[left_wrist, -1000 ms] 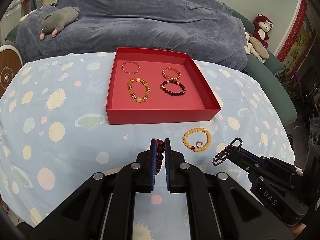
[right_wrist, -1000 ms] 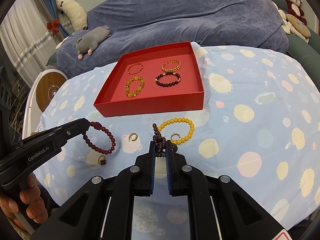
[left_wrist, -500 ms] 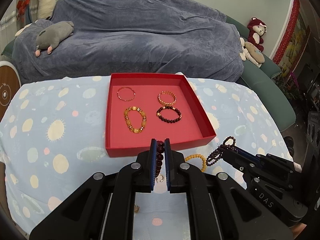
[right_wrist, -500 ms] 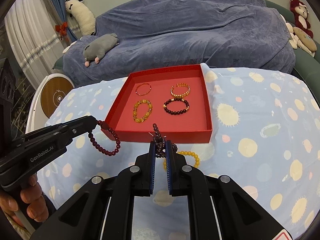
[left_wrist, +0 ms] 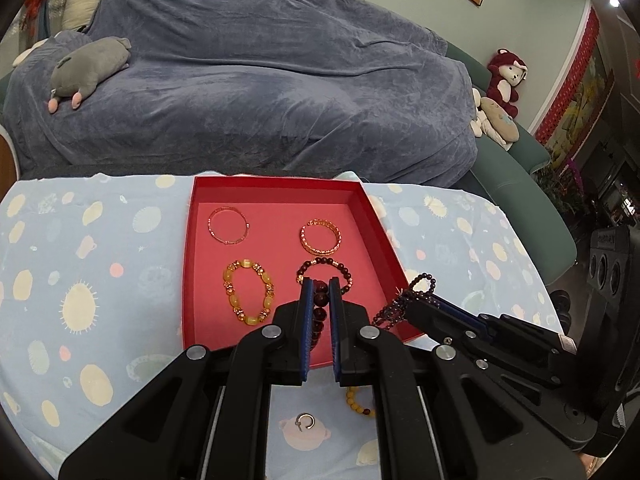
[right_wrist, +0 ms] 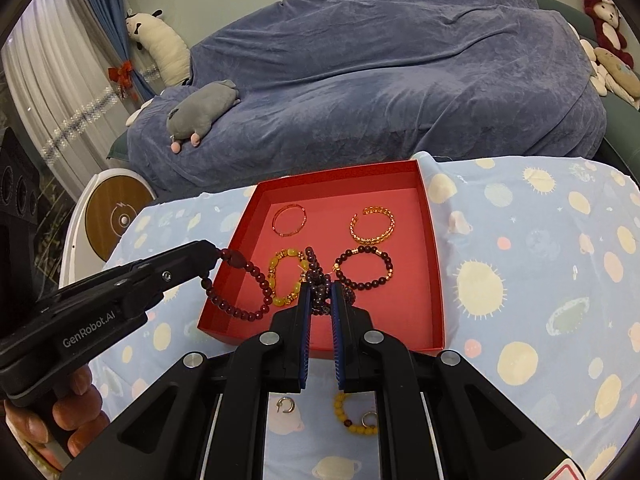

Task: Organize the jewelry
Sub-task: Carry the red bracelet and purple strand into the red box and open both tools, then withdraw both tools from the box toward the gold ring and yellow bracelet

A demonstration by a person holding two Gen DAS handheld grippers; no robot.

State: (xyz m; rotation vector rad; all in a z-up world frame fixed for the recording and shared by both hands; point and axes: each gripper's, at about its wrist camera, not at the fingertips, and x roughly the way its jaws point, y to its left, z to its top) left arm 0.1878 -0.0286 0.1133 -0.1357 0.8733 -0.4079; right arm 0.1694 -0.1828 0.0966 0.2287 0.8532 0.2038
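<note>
Both grippers have come up off the tablecloth and forward since a second ago, and their loads now hang over the near part of the red tray (left_wrist: 400,264) instead of lying short of it. The left gripper (left_wrist: 319,286) is clamped on a dark red bead bracelet (right_wrist: 240,296), which dangles over the tray's near left corner. The right gripper (right_wrist: 319,290) is pinched on a bunched purple bead strand (right_wrist: 316,276), hanging above the near middle of the tray.

To do this step well, I would lower each load until the beads rest on bare tray floor, then part the fingers gently so nothing bounces or rolls. The free space looks to be along the near edge, so each piece should land clear of those already laid out. The purple strand will likely fall in a heap unless eased down.

Inside the tray lie four pieces, apart from one another: a chunky amber bracelet (left_wrist: 249,295) near left, a dark bead bracelet (right_wrist: 364,266) near right, a gold chain bangle (left_wrist: 321,236) far right, and a thin rose-gold bangle (left_wrist: 228,225) far left.

On the tablecloth (right_wrist: 540,280), short of the tray's near edge, a yellow bead bracelet (right_wrist: 352,420) and two small rings, one (right_wrist: 286,404) left of it and one (right_wrist: 370,419) touching it, are still to be put away.
</note>
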